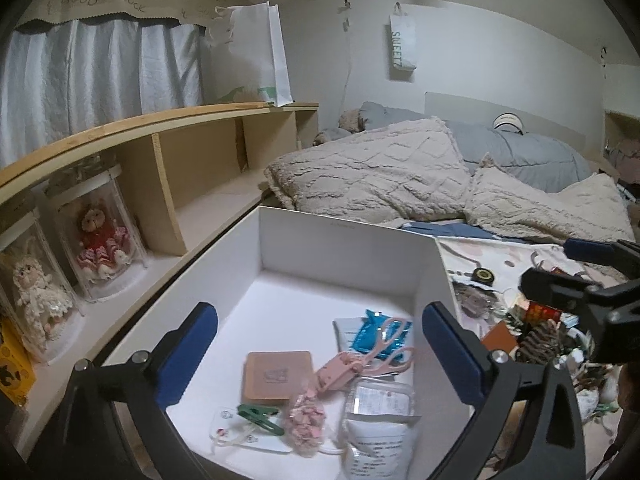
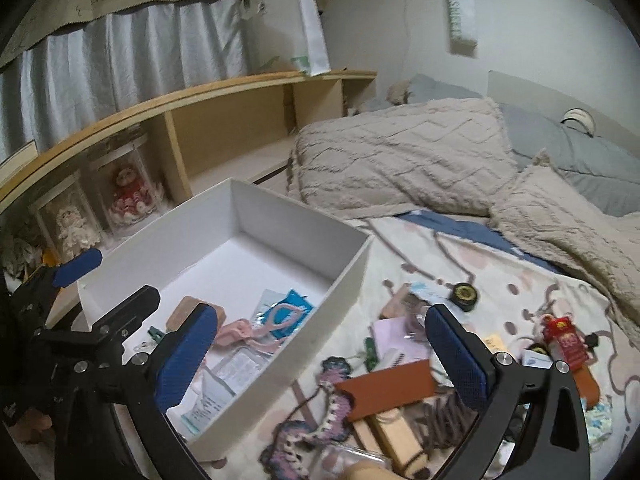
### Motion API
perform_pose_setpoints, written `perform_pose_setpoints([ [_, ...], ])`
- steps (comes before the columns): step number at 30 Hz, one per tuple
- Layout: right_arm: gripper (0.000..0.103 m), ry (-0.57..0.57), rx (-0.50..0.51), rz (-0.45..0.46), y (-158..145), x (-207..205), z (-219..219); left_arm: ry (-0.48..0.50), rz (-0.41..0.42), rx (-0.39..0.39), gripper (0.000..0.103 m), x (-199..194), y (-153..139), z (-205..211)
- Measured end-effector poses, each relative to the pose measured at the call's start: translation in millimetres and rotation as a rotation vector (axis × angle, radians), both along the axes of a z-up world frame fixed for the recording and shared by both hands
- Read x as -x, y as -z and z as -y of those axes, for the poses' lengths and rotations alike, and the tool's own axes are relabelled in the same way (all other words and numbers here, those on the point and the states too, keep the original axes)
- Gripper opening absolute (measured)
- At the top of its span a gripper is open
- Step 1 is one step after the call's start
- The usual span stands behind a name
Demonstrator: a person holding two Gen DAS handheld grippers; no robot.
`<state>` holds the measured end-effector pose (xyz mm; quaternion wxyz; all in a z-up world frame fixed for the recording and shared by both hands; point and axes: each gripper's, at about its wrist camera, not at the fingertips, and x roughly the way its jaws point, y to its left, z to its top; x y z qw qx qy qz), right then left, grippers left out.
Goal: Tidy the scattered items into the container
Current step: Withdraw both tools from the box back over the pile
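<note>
The white box (image 1: 348,240) stands open on the bed, and my left gripper (image 1: 320,340) hovers over it, open, with nothing between its blue pads. Inside lie pink scissors (image 1: 386,340), a tan square pad (image 1: 278,374), a green clip (image 1: 258,416), a bag of pink bits (image 1: 306,420) and clear packets (image 1: 380,400). My right gripper (image 2: 320,328) is open too, over the box's right wall (image 2: 320,320) and the clutter beside it. There lie an orange-brown card (image 2: 386,390), a crocheted strip (image 2: 320,412), a black round tin (image 2: 464,294) and a red packet (image 2: 566,340).
A wooden shelf (image 1: 168,184) runs along the left, holding dolls in clear cases (image 1: 100,240). Beige pillows (image 2: 400,160) and a grey duvet (image 2: 580,160) lie behind the patterned bedspread (image 2: 500,272). A wooden block (image 2: 394,432) and a notebook (image 2: 394,336) sit among the clutter.
</note>
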<state>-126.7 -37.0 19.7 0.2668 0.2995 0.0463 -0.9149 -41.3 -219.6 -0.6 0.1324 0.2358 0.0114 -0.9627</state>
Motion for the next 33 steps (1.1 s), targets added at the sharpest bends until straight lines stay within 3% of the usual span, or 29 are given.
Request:
perform_pose_setpoints([
  [11,0.103,0.142,0.007,-0.097,-20.3,-27.8,-72.0,0.045,-0.069,-0.018,0.103,-9.1,-13.7,-26.0],
  [23,0.103,0.302,-0.024,-0.095,-10.5,-50.1,-148.2,0.135,-0.073,-0.035,0.103,-10.5,-14.1,-72.0],
  [33,0.103,0.435,-0.091,-0.153,-2.6,-73.0,-198.9,0.17,-0.076,-0.042,0.103,-8.8,-7.1,-98.8],
])
